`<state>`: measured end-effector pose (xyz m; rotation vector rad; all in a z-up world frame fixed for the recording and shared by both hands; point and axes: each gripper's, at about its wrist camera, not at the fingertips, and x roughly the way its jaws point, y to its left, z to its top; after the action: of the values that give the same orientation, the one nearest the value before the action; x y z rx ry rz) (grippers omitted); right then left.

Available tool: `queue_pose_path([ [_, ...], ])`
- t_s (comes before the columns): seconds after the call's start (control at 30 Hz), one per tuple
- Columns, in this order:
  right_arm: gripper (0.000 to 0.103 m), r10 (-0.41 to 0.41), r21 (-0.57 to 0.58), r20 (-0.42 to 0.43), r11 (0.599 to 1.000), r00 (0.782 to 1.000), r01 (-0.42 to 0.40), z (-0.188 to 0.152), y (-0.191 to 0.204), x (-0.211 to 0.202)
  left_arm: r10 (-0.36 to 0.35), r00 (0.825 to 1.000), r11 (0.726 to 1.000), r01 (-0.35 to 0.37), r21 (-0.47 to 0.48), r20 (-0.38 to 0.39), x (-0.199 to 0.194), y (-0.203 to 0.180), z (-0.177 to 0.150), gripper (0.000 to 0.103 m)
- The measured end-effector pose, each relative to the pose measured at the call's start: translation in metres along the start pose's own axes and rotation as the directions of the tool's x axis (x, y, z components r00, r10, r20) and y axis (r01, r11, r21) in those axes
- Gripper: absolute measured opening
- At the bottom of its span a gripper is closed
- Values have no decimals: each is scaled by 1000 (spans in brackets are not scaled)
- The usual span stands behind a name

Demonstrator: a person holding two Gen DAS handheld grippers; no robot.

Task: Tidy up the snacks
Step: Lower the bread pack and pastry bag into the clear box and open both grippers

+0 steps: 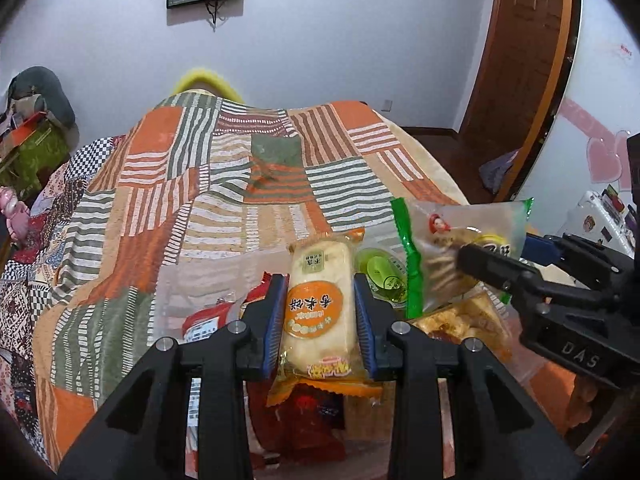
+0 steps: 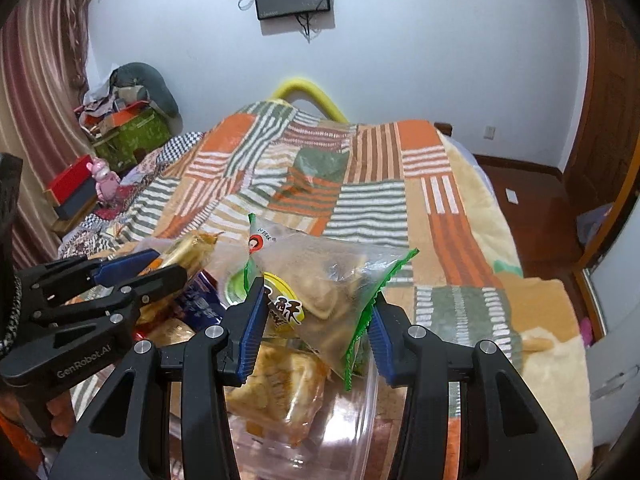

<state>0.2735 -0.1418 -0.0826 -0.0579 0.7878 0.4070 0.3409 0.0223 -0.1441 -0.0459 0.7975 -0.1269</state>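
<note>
A: Left tool clenched on rice cracker packet, pads squarely on both long edges. Right tool clamped on clear biscuit bag with green edge. Both held over clear plastic tub on patchwork bed cover.

B: Hazards?

A: Biscuit bag pinched at one loose end, body hanging slack and tilted; likely to swing, slip, or crush contents if squeezed harder. Tools close together above tub; possible clash, or one packet knocking the other. Tub already crowded: red packets, green cup, fried snack bag. Fresh drop could slide over rim onto bed.

B: Differences between views?

A: Left wrist view: cracker label, red packets underneath. Right wrist view: tub's clear wall, fried snack bag directly below, blue packet behind left tool.
</note>
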Motion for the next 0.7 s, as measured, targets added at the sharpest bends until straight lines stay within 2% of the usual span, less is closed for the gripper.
queue_pose_path([
  [0.13, 44, 13, -9, -36, 1000, 999, -13, -7, -1, 7, -6, 1000, 1000, 6, 3, -20, 3, -2, -4, 36],
  [0.23, 46, 6, -32, -50, 999, 999, -8, -10, 2, 5, 11, 1000, 1000, -10, 11, -25, -1, -3, -6, 46],
  [0.27, 47, -3, -43, -48, 999, 999, 1, -11, 4, 2, 17, 1000, 1000, -16, 12, -23, -4, -3, -6, 52],
  [0.3, 47, -10, -48, -46, 999, 999, 8, -11, 4, 1, 22, 1000, 1000, -21, 12, -15, -8, -3, -6, 56],
  [0.5, 49, -15, -55, -35, 998, 999, 13, -12, 1, -18, 26, 999, 1000, -26, 13, 33, -44, 0, -7, 63],
  [0.7, 53, 3, -43, 2, 999, 1000, -3, -14, -1, -56, 33, 996, 999, -36, 30, 77, -86, -2, -15, 71],
])
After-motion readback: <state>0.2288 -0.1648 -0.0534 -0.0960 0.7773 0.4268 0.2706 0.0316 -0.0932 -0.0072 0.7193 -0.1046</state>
